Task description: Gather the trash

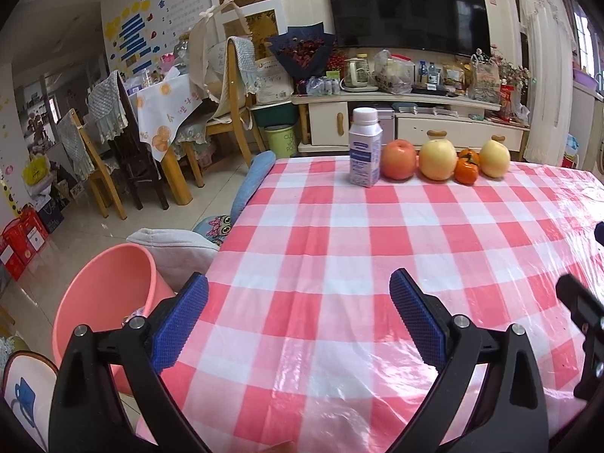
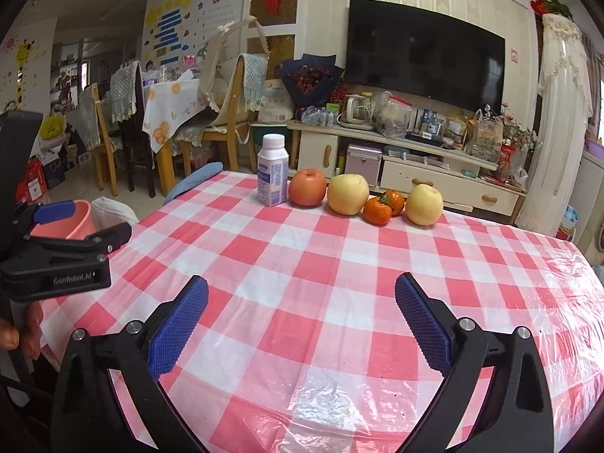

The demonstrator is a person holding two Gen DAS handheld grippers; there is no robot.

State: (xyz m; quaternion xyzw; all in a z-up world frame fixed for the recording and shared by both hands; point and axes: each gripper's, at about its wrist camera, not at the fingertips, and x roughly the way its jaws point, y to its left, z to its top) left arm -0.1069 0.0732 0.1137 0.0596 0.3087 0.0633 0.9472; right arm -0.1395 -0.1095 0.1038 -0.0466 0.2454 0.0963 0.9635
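The pink bin [image 1: 102, 302] at nine o'clock of the table is partly hidden behind the left gripper [image 1: 298, 317]; its base cannot be seen. In the right wrist view only a sliver of its rim shows. The right gripper [image 1: 581, 339] is cut off at the three o'clock edge. The print on the milk bottle [image 2: 273, 175] is too small to read. One tangerine [image 2: 394, 200] sits half hidden behind another.
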